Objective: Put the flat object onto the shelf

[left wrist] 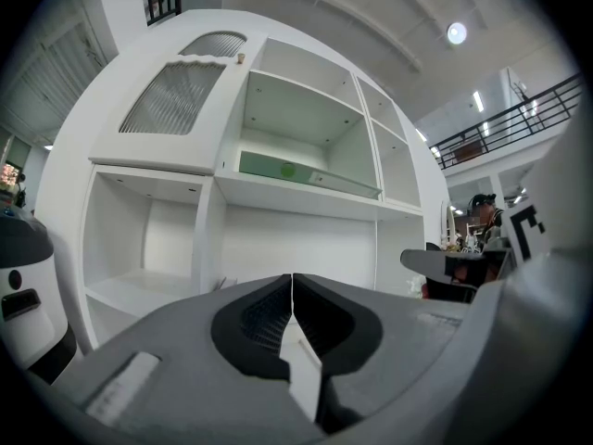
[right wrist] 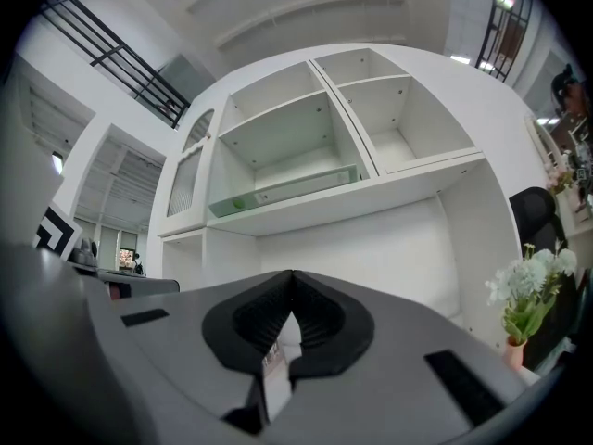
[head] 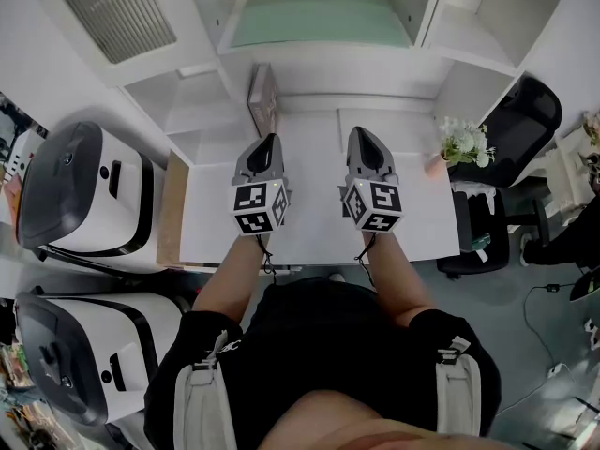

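Both are pinched fully shut with nothing in them. The left hand-held gripper (left wrist: 293, 286) and the right hand-held gripper (right wrist: 292, 281) hang side by side, roughly level, over the white desk (head: 309, 209), noses toward the cabinet.

Straight ahead and higher up, a green flat object (head: 319, 19) lies flat on the shelf (left wrist: 306, 196) of the middle compartment and fills most of its width. That's right where the task wants a flat thing.

Catch: a thin brown board (head: 263, 97) also stands on edge at the back left of the desk, against the cabinet's divider. So this fits either a done job with the green piece put away, or the brown board waiting its turn. Can't say which from here.

Either way, my take is that thin stuff like this handles best pinched by an edge and kept level, so it clears the shelf's front lip.
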Demonstrator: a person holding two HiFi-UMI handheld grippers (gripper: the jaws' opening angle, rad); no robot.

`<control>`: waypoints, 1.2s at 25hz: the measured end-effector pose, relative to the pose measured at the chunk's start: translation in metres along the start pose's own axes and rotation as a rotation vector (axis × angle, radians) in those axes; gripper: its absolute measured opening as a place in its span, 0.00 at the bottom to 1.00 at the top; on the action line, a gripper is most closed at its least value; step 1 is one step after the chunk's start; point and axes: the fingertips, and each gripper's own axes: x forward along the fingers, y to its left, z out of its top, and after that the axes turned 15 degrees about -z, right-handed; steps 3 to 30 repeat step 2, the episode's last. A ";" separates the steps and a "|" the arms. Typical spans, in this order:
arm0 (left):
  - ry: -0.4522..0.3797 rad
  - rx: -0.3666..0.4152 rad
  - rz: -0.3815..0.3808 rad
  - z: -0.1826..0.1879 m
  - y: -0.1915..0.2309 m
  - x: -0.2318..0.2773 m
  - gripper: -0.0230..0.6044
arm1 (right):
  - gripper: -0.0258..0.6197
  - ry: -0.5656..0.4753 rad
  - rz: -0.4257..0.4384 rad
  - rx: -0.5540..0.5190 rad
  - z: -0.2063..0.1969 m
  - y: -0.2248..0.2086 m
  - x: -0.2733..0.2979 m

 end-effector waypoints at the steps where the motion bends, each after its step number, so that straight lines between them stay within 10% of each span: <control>1: 0.000 0.001 0.001 0.000 0.000 0.000 0.07 | 0.04 0.000 0.000 0.000 0.000 0.000 0.000; 30: -0.001 0.001 0.002 0.001 0.000 0.000 0.07 | 0.04 0.000 0.001 0.001 0.001 0.000 0.000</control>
